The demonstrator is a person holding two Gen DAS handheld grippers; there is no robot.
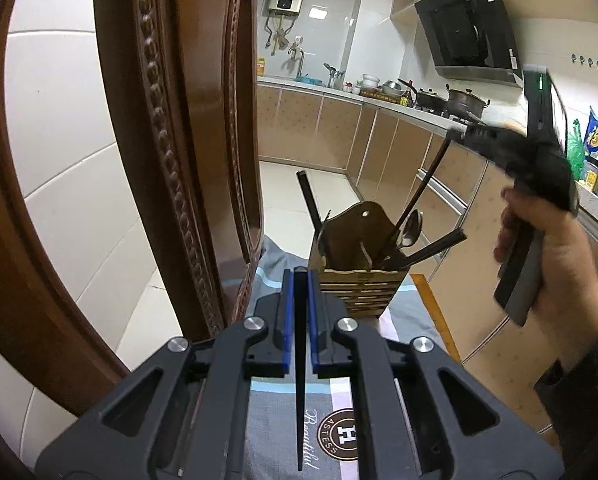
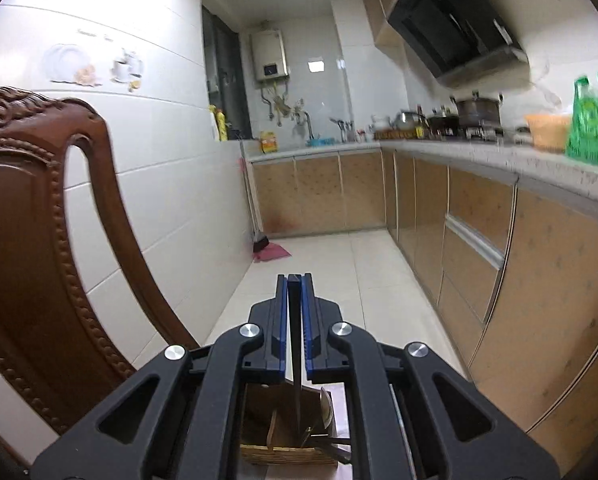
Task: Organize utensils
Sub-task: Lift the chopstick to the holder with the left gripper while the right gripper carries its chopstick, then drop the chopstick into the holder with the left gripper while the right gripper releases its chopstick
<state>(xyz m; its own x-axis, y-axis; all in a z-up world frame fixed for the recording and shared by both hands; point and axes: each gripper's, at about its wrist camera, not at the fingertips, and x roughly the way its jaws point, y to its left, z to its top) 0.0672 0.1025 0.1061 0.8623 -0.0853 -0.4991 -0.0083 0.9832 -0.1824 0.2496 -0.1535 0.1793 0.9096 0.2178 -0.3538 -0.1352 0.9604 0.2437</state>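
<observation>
While the wooden utensil holder [image 1: 357, 276] stands on the grey patterned cloth [image 1: 331, 436] just beside the carved brown chair back [image 1: 171, 152], we take it as our landmark for everything else. Inside it we see several utensils standing at angles: a metal spoon [image 1: 412, 229] leaning toward the holder's right side, a bundle of dark chopsticks [image 1: 435, 246] jutting out over its right rim, a long brown chopstick [image 1: 423, 188] rising high above it, and a dark square-ended stick [image 1: 309, 200] leaning out over its left rim. A flat wooden piece stands in the middle compartment, though we cannot tell what it is. Our left gripper [image 1: 301, 280] sits just in front of the holder, its blue-padded fingers closed almost together on a single dark chopstick [image 1: 300, 380] that runs back toward the camera. Up and to the right of the holder, a hand [image 1: 555, 256] carries our right gripper [image 2: 295, 280], blurred in the left wrist view. From the right wrist view that gripper is above the holder [image 2: 283, 452], which shows below the linkage with the spoon bowl [image 2: 325, 404] and other handles in it. Its fingers are likewise pinched nearly together on a dark chopstick [image 2: 295, 360] whose lower end hangs down toward the holder's opening. Beyond the holder the kitchen counter [image 2: 499, 160] carries pots and bags.
</observation>
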